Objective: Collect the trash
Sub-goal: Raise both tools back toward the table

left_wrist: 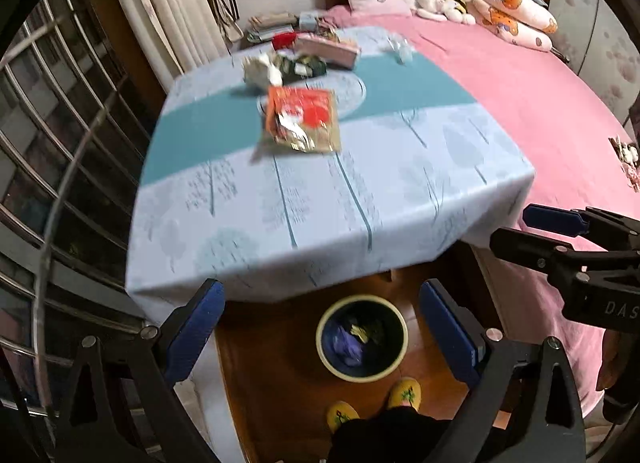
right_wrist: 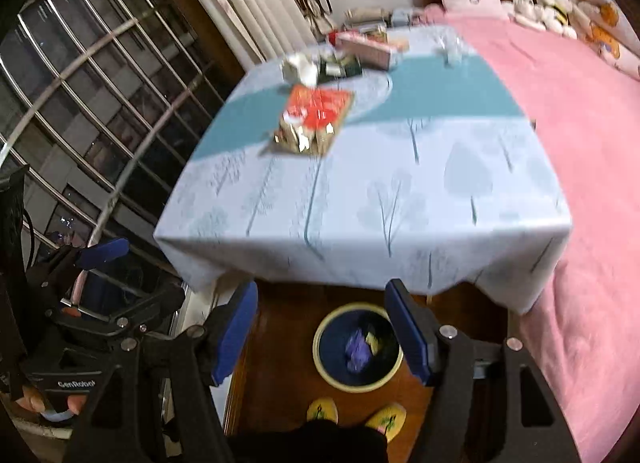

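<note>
A red and gold snack wrapper [left_wrist: 302,121] lies on the blue-clothed table [left_wrist: 320,215]; it also shows in the right wrist view [right_wrist: 314,117]. Behind it sit crumpled white paper [left_wrist: 260,71] and a dark wrapper [left_wrist: 306,63]. A round bin [left_wrist: 362,337] with purple and yellow trash inside stands on the floor below the table's front edge, also in the right wrist view [right_wrist: 358,347]. My left gripper [left_wrist: 322,327] is open and empty above the bin. My right gripper [right_wrist: 324,331] is open and empty above it too, and shows at the right of the left view [left_wrist: 560,223].
A pink bed [left_wrist: 540,103] with pillows and soft toys runs along the right. A barred window [left_wrist: 60,143] and curtain are at the left. A pink box [left_wrist: 328,49] and clear plastic [left_wrist: 398,47] sit at the table's back. My yellow slippers [left_wrist: 404,393] stand by the bin.
</note>
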A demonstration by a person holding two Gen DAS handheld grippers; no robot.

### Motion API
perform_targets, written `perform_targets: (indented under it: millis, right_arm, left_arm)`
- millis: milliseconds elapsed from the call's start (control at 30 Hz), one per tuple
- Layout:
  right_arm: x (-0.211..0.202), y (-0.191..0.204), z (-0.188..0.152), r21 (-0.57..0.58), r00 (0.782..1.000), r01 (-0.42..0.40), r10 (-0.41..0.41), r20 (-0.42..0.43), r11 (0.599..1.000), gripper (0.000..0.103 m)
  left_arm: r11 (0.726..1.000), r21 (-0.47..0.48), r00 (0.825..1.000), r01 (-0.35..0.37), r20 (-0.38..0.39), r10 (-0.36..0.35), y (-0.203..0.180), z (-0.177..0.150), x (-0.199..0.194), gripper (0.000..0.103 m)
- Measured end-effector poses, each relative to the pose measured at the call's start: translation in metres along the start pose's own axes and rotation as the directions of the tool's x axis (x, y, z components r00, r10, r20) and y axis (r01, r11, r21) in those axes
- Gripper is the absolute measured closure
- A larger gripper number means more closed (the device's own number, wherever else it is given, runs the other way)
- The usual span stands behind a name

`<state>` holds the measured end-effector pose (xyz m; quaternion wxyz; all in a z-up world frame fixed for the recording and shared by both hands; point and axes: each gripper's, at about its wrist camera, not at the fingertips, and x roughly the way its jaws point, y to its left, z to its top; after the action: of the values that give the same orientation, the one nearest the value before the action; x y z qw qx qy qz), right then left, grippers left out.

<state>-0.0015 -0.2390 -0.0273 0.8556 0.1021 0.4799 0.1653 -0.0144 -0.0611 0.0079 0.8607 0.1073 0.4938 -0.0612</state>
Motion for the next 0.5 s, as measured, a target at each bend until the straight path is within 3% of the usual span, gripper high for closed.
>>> perform_targets:
  millis: [267,500]
  right_arm:
    - [-0.015,0.004,0.027,-0.029,0.998,-0.007,0.009,0.069,1.000,0.037]
    - [-0.009,0.006,0.056,-0.051,0.996,0.003,0.002,0.094,0.999,0.037]
  left_arm:
    - [0.999,-0.036,0.998,0.006,0.068,-0.004,0.010,0.037,-0.019,0.006]
    - [0.999,-0.043,0.996,-0.003,0.093,0.007,0.031,0.064,-0.014,0.006]
